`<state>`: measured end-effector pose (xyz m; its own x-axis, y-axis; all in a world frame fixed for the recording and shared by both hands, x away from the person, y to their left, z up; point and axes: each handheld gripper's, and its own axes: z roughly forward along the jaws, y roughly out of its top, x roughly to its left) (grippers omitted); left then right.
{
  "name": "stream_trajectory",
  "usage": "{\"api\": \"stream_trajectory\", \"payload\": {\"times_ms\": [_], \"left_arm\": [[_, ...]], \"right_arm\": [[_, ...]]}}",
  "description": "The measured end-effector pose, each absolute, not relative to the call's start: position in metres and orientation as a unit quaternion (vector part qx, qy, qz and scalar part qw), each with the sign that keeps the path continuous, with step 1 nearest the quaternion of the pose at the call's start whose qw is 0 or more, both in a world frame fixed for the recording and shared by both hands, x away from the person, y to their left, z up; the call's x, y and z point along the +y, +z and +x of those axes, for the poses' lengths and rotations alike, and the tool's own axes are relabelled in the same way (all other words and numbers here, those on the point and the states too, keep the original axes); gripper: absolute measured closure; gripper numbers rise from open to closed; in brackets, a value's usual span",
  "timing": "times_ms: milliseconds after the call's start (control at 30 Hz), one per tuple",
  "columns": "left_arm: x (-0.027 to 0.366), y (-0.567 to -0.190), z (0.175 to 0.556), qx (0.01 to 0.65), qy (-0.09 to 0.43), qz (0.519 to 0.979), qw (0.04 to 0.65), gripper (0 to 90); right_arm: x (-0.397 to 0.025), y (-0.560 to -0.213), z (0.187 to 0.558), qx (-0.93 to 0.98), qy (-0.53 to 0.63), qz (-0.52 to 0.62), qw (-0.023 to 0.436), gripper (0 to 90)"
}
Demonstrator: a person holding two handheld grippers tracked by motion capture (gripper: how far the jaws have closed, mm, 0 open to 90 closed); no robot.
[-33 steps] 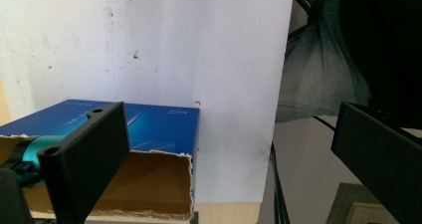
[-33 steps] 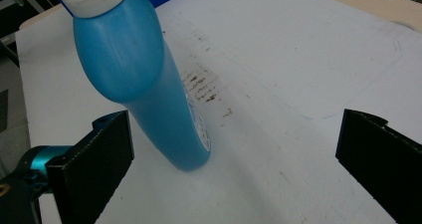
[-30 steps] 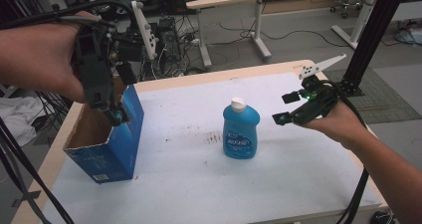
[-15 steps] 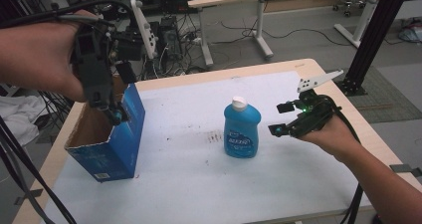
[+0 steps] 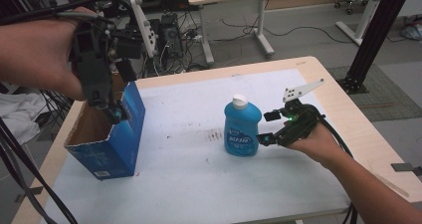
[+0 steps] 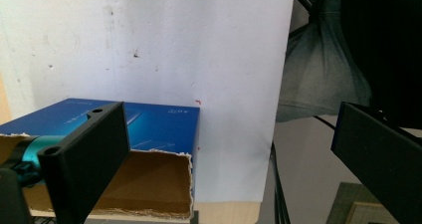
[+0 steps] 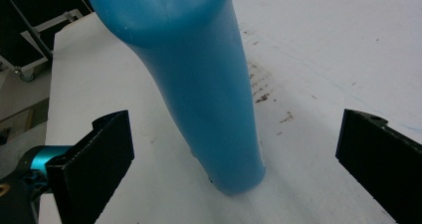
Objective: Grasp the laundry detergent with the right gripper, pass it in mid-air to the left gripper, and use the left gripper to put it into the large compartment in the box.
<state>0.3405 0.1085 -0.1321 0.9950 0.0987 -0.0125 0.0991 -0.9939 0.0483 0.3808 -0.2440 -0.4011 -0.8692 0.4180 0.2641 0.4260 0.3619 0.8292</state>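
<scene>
1. The blue bottle stands upright mid-surface, its long axis vertical.
2. The right gripper, jaws spread, sits just beside it, nearer than the released left gripper over the open box at the left edge.

**Box at the left, bottle toward the right, a gripper by each**

An open-topped blue cardboard box stands on the left part of the white-covered wooden table, close to its left edge. Well apart from it, right of the table's middle, a blue plastic bottle with a white cap stands upright. The left gripper hangs over the box's open top, at the wall nearest the bottle. The right gripper lies just right of the bottle, low over the table; in the right gripper view the bottle stands between the spread jaws, touching neither.
</scene>
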Motion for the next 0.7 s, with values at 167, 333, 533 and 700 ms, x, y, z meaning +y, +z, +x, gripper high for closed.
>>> {"api": "stream_trajectory", "payload": {"times_ms": [167, 333, 533, 700], "left_arm": [[0.109, -0.132, 0.340, 0.050, -0.005, 0.998, 0.023, 1.8], [0.109, -0.132, 0.339, 0.052, -0.005, 0.998, 0.023, 1.8], [0.111, -0.131, 0.338, 0.054, -0.004, 0.998, 0.022, 1.8], [0.114, -0.130, 0.336, 0.055, -0.003, 0.998, 0.022, 1.8]], "right_arm": [[-0.236, -0.407, 0.383, -0.822, -0.511, -0.252, 0.012, 0.8], [-0.229, -0.412, 0.385, -0.823, -0.509, -0.252, 0.016, 0.8], [-0.217, -0.421, 0.388, -0.823, -0.510, -0.250, 0.019, 0.8], [-0.208, -0.426, 0.390, -0.825, -0.509, -0.247, 0.017, 0.8]]}}
